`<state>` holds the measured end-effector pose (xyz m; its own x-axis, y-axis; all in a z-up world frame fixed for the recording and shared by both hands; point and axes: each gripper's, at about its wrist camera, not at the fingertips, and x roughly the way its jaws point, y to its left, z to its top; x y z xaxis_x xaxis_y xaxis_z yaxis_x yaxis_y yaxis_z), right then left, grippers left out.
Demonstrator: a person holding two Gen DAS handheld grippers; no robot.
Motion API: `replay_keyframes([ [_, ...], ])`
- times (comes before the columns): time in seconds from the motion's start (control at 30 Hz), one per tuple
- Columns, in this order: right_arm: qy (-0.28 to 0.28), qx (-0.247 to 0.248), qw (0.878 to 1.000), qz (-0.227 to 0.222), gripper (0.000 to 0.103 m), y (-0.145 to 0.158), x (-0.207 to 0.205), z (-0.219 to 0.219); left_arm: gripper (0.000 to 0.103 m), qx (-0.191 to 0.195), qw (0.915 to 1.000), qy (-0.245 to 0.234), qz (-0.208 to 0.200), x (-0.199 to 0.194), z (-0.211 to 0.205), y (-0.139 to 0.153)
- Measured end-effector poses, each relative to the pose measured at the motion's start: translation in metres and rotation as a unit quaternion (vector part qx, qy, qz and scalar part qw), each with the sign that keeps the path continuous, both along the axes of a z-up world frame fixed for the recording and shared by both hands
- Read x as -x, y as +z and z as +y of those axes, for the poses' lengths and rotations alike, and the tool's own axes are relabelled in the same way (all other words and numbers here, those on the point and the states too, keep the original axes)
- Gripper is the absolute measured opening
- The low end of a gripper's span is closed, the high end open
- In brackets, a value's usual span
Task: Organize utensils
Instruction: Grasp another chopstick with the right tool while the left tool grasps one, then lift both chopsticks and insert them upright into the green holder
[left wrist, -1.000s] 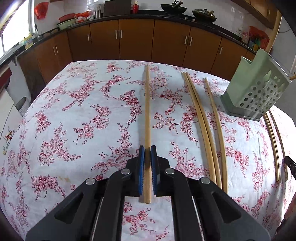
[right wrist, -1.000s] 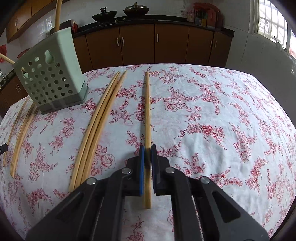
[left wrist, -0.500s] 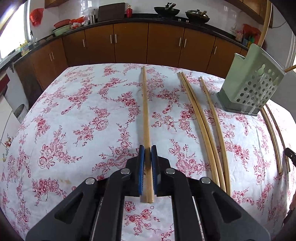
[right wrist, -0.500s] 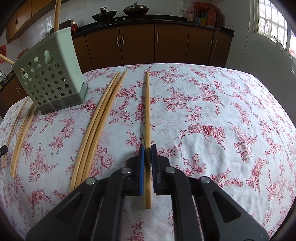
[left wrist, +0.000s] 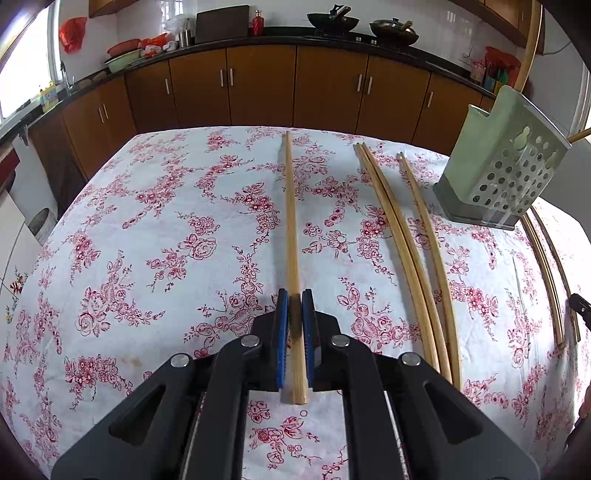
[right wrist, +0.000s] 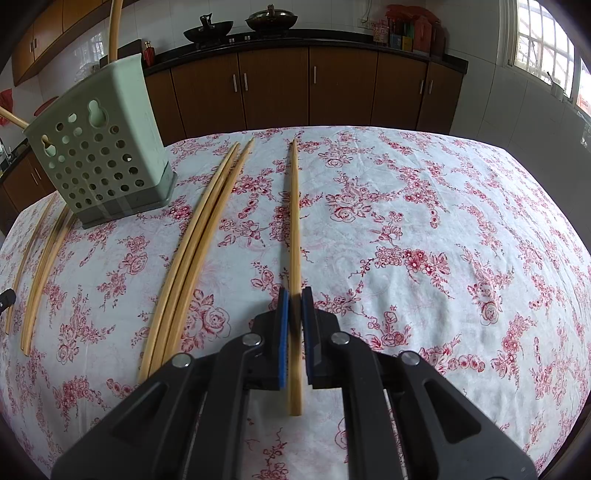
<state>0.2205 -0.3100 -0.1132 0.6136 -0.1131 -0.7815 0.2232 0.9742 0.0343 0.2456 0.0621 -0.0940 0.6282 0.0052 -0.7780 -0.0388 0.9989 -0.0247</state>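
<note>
- The left hand-held gripper (left wrist: 295, 295) is clenched on a bamboo chopstick (left wrist: 291, 221), its blue pads pressed against the thick end; the stick runs straight ahead from the jaws, with its butt end poking out behind the pads
- The right hand-held gripper (right wrist: 294, 293) likewise grasps its own chopstick (right wrist: 294, 221) near the thick end, tip pointing away toward the cabinets (right wrist: 273, 85)
- Whether either gripped stick rests on the flowered tablecloth (left wrist: 166, 240) or is just off it, I cannot tell
- A pale green perforated utensil holder (left wrist: 506, 166) stands on the bench between the two views; a long chopstick (right wrist: 115, 29) sticks up out of it and another (right wrist: 13, 118) pokes out sideways
- In the left view, three loose chopsticks (left wrist: 410, 251) lie on the cloth between the gripped stick and the holder, two touching and one just beside them
- In the right view, a bundle of loose chopsticks (right wrist: 199, 236) lies between holder and gripped stick
- Woks (right wrist: 208, 27) sit on the far kitchen counter
</note>
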Motion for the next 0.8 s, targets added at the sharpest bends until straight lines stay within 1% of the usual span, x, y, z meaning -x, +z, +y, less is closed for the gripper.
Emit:
replay_keyframes([
  [0.17,0.000,0.003,1.000,0.001,0.009,0.000,0.002,-0.001,0.009,-0.008,1.0000,0.000,0.001,-0.001,-0.002,0.000],
  [0.33,0.000,0.030,1.000,0.006,0.010,0.000,-0.001,0.005,0.009,-0.021,0.9998,0.000,0.002,-0.001,-0.005,0.000],
  [0.47,-0.002,0.020,1.000,0.005,0.011,0.000,0.000,0.001,0.009,-0.022,0.9998,0.000,0.002,0.000,-0.006,0.000],
  [0.57,-0.002,0.024,1.000,0.005,0.012,0.000,0.004,0.002,0.009,-0.032,0.9995,0.002,0.002,0.004,-0.010,0.000],
  [0.8,-0.001,0.023,1.000,0.005,0.012,0.001,0.015,0.004,0.009,-0.035,0.9994,0.004,0.003,0.013,-0.011,0.000],
])
